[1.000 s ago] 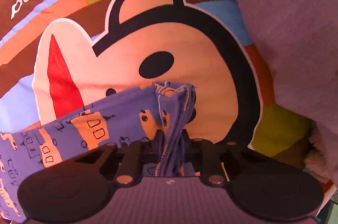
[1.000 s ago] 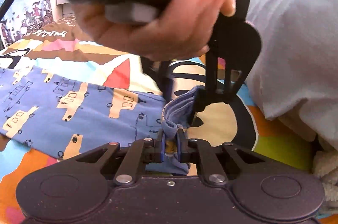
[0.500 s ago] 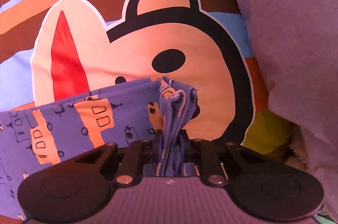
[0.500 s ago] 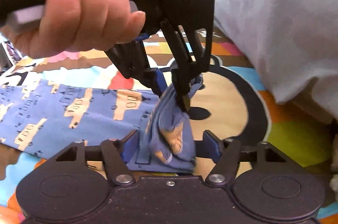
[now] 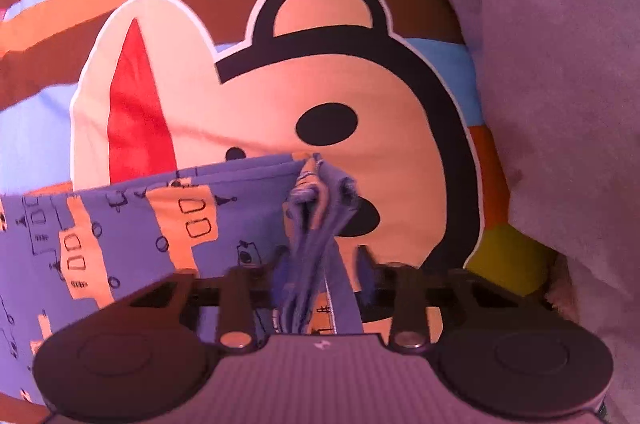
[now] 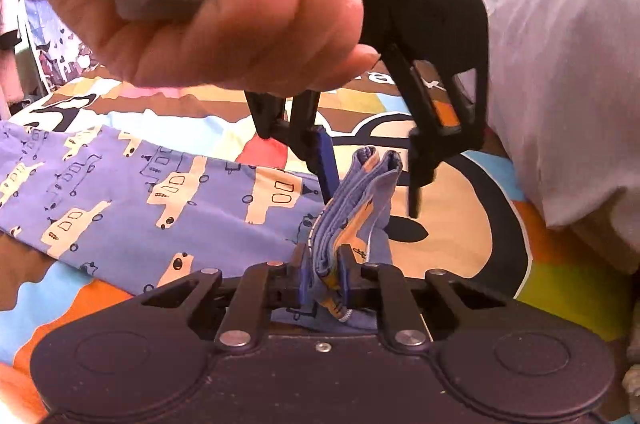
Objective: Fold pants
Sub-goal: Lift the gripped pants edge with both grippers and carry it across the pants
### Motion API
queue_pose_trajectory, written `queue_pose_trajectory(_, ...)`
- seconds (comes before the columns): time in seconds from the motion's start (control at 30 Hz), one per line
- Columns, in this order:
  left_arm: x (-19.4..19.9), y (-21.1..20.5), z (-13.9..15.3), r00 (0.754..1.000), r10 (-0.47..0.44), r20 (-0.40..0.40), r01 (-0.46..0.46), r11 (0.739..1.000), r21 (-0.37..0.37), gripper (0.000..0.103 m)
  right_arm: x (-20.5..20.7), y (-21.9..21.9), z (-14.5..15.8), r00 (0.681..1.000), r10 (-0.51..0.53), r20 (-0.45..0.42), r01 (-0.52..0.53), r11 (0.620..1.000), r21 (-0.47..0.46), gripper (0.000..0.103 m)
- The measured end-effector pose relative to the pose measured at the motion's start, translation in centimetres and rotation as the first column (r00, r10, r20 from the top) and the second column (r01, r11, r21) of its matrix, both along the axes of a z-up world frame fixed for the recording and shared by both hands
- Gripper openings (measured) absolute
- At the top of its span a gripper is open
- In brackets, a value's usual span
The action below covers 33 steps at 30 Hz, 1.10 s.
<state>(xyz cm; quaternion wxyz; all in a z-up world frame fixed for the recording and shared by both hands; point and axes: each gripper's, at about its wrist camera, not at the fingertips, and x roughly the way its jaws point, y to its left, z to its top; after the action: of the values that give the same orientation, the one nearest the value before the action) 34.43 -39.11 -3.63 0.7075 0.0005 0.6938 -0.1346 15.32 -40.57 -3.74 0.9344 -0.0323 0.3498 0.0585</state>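
The blue pants (image 6: 140,192) with yellow vehicle prints lie flat across the bedspread, their right end gathered into an upright bunch (image 6: 360,184). My right gripper (image 6: 325,272) has this bunch between its pads; its jaws are closing and press on the cloth. My left gripper (image 6: 372,202) points down over the top of the same bunch, its fingers (image 6: 326,168) spread to either side and the far one clear of the fabric. In the left wrist view the pants (image 5: 132,224) spread left and the left gripper (image 5: 323,272) stands open around the loose folds.
The bedspread (image 5: 360,84) carries a large cartoon monkey face and coloured stripes. A pale grey blanket (image 6: 560,84) is heaped along the right side. A person's hand (image 6: 240,4) grips the left gripper's handle high in the right wrist view.
The right jaws opened wide around the bunch, then closed on it again. The left jaws have spread apart and let go of the cloth they pinched.
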Motion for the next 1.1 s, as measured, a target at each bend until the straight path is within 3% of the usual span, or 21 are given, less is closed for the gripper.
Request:
queue_pose_trajectory(0.1,-0.1,0.3,-0.2,0.999,0.038,0.006,-0.038,0.999,0.016,0.013,-0.1,0.1,0.0,1.0,0.002,0.006,-0.002,1.0,-0.011,0.016)
queue_pose_trajectory(0.4,-0.8,2.5,2.8,0.995,0.099,0.031,-0.097,0.993,-0.061,0.011,-1.6,1.2,1.0,0.993,0.011,0.119,0.0,0.996,-0.091,0.013)
queue_pose_trajectory(0.5,-0.8,4.8,4.6,0.992,0.112,0.052,-0.107,0.991,-0.082,0.011,-2.1,2.3,1.8,0.984,0.045,0.174,-0.023,0.992,-0.127,0.012)
queue_pose_trajectory(0.67,-1.2,10.9,6.5,0.982,0.167,0.09,-0.161,0.985,-0.065,0.011,-2.4,5.3,3.8,0.964,0.132,0.229,-0.111,0.989,-0.102,0.012)
queue_pose_trajectory(0.93,-1.3,21.0,4.0,0.967,0.248,0.065,-0.241,0.965,-0.101,0.011,-2.0,12.3,4.1,0.941,0.285,0.181,-0.27,0.957,-0.102,0.011)
queue_pose_trajectory(1.1,-1.3,24.7,1.0,0.965,0.258,0.041,-0.247,0.952,-0.183,0.011,-2.0,15.7,1.8,0.922,0.361,0.14,-0.328,0.92,-0.216,0.011)
